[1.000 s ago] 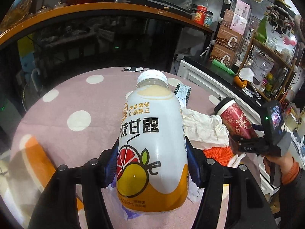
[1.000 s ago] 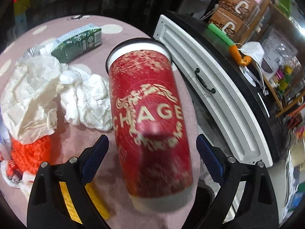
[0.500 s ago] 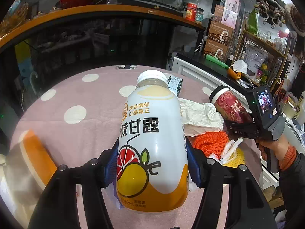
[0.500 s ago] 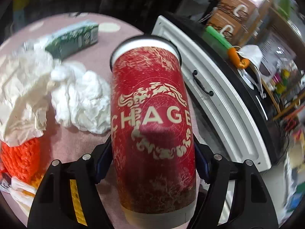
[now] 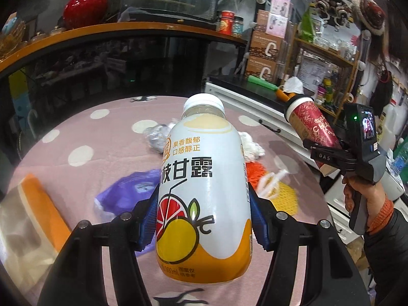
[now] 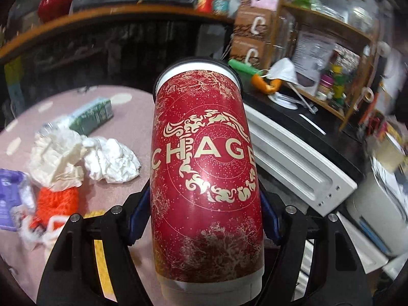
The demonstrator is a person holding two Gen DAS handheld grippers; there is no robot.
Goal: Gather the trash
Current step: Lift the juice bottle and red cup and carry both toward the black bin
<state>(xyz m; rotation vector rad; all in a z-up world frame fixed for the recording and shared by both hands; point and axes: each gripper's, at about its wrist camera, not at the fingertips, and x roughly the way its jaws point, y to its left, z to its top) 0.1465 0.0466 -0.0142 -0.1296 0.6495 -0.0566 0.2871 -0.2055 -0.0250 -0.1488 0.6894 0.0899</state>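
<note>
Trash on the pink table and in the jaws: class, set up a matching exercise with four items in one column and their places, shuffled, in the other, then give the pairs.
Items:
1. juice bottle
2. red paper cup
3. green carton
4. orange mesh

Places:
A. lying on the table at its far side
B. clamped in the left gripper
C. on the table beside the crumpled white paper
D. clamped in the right gripper

Pairs: 1-B, 2-D, 3-A, 4-C
</note>
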